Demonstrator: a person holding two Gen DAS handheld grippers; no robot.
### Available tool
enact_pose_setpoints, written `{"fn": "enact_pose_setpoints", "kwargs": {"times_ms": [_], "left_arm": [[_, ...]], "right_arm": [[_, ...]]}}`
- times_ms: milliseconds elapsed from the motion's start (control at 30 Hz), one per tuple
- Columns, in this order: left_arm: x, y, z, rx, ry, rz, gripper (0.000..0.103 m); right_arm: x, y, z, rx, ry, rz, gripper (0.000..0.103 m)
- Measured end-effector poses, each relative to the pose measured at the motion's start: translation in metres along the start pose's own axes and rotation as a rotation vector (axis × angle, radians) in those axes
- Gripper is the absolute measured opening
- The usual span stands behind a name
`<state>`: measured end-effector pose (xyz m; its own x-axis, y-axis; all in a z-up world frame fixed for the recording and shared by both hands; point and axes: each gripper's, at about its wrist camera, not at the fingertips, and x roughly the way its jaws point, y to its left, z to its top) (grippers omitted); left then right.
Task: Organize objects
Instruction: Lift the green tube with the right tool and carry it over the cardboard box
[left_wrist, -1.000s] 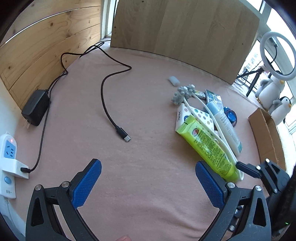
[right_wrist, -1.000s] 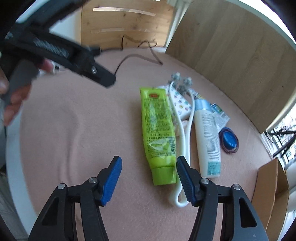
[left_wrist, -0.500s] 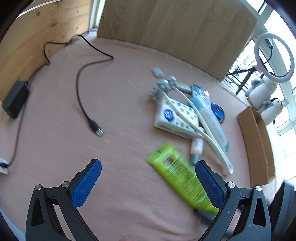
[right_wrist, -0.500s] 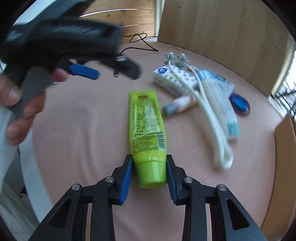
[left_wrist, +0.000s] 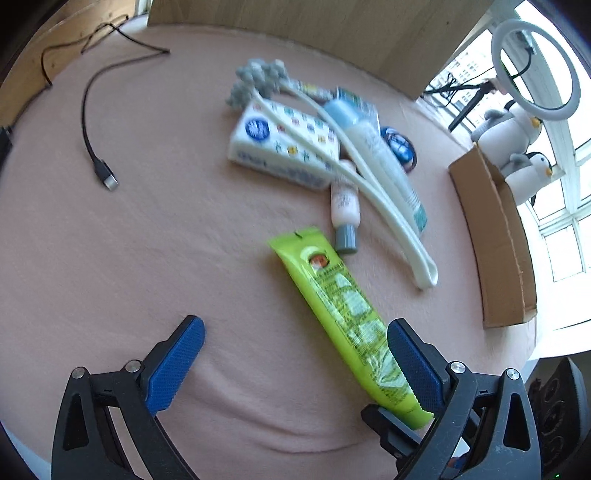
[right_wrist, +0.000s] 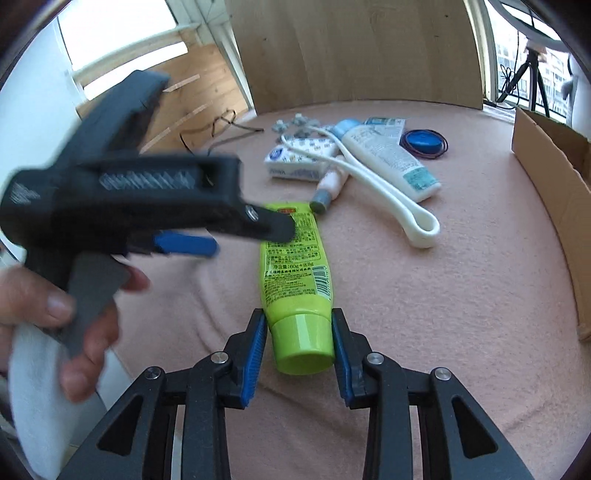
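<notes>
Green tube nearer — tip behind left gripper

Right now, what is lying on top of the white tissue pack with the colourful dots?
The long white looped massager lies across the tissue pack, with its grey knobby heads past the far end. Whatever is beneath the pack is hidden; only pink cloth shows around it.

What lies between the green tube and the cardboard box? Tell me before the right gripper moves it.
Nothing visible blocks it. The right gripper clamps the green tube by its cap; the blanket toward the cardboard box is bare. The white looped handle lies farther back, off that line.
</notes>
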<state>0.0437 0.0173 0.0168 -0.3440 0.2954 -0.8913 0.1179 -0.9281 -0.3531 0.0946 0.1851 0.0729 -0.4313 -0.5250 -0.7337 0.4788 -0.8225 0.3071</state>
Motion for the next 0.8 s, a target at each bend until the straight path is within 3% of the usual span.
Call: {"fn": "enact_pose_setpoints", "kwargs": {"times_ms": [167, 200, 233, 300, 500, 633, 667, 700, 800], "left_arm": [[0.004, -0.01, 0.004, 0.016, -0.01, -0.046, 0.097], [0.004, -0.011, 0.005, 0.019, -0.017, -0.046, 0.09], [0.003, -0.012, 0.006, 0.024, -0.02, -0.044, 0.076], [0.004, -0.012, 0.009, 0.022, -0.019, -0.045, 0.063], [0.008, -0.01, 0.011, 0.019, 0.003, -0.056, 0.061], [0.007, -0.011, 0.009, 0.016, -0.008, -0.072, 0.058], [0.006, -0.011, 0.009, 0.016, -0.012, -0.076, 0.053], [0.007, -0.013, 0.008, 0.015, -0.013, -0.084, 0.037], [0.004, -0.018, 0.01, 0.022, -0.041, -0.108, 0.029]], "right_arm": [[0.002, 0.007, 0.002, -0.059, 0.007, -0.012, 0.03], [0.002, 0.008, 0.0, -0.065, 0.015, -0.014, 0.03], [0.004, 0.01, -0.001, -0.071, 0.031, -0.016, 0.03], [0.006, 0.013, -0.004, -0.098, 0.04, -0.034, 0.03], [0.013, 0.028, -0.004, -0.241, 0.083, -0.12, 0.029], [0.01, 0.026, -0.008, -0.228, 0.071, -0.116, 0.029], [0.01, 0.026, -0.008, -0.23, 0.069, -0.117, 0.029], [0.007, 0.026, -0.01, -0.23, 0.067, -0.117, 0.029], [0.003, 0.021, -0.009, -0.192, 0.059, -0.112, 0.028]]}}
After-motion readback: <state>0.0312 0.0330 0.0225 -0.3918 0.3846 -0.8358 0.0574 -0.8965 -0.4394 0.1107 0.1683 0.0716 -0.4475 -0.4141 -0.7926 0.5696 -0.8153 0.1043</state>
